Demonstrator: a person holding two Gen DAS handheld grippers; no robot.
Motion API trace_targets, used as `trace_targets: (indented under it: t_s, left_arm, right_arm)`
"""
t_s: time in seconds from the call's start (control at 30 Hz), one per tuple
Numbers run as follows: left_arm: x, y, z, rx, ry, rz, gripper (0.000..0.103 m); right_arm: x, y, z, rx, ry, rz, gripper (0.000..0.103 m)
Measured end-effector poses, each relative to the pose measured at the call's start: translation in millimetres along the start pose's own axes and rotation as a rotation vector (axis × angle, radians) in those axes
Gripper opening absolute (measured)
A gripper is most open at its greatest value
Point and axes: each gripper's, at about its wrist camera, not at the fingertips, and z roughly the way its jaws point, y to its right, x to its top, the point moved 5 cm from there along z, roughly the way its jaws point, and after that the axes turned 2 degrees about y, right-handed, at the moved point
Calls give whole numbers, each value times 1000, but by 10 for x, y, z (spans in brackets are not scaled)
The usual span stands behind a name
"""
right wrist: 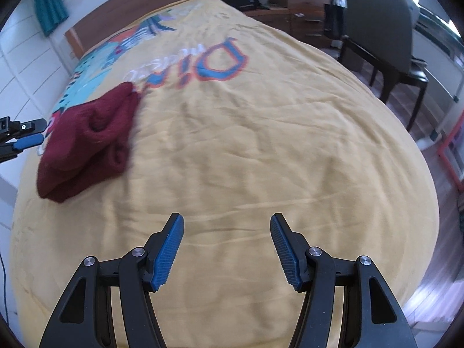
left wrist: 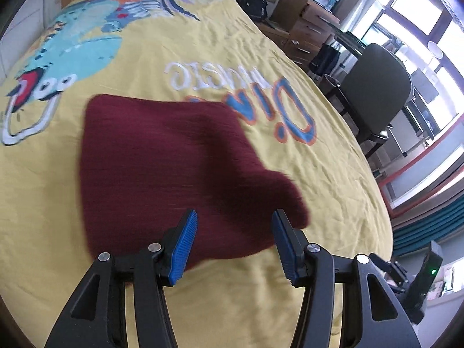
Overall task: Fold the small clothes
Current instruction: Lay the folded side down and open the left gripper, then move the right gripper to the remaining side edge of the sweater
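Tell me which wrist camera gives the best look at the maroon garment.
The left wrist view. The maroon garment fills the middle of the frame, just beyond the open left gripper, though somewhat motion-blurred. The right wrist view shows it small and off to the left edge of the yellow bedspread, bunched into folds.

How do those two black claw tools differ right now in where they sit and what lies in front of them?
The left gripper hangs over the near edge of the maroon garment, while the right gripper faces only bare yellow bedspread. The left one has the garment right at its fingers; the right one has it off to its left, well apart. Both are open, hold nothing, and have blue ribbed pads on black fingers.
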Motion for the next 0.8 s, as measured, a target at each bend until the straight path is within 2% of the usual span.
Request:
trace_targets:
  t_s: [0.23, 0.4, 0.63, 0.8]
  left_arm:
    - [0, -603, -308, 47, 31, -30, 48]
    - [-17, -857, -388, 73, 41, -19, 48]
    - [-32, -1000, -207, 75, 25, 32, 48]
    - [-53, -928, 24, 48, 3, 108, 48]
  right_arm:
    - [190, -753, 16, 70, 13, -94, 64]
    - [426, -1287, 114, 142, 19, -151, 64]
    - [932, -1930, 395, 265, 35, -210, 64]
    - [1167, -2072, 728, 310, 23, -187, 64]
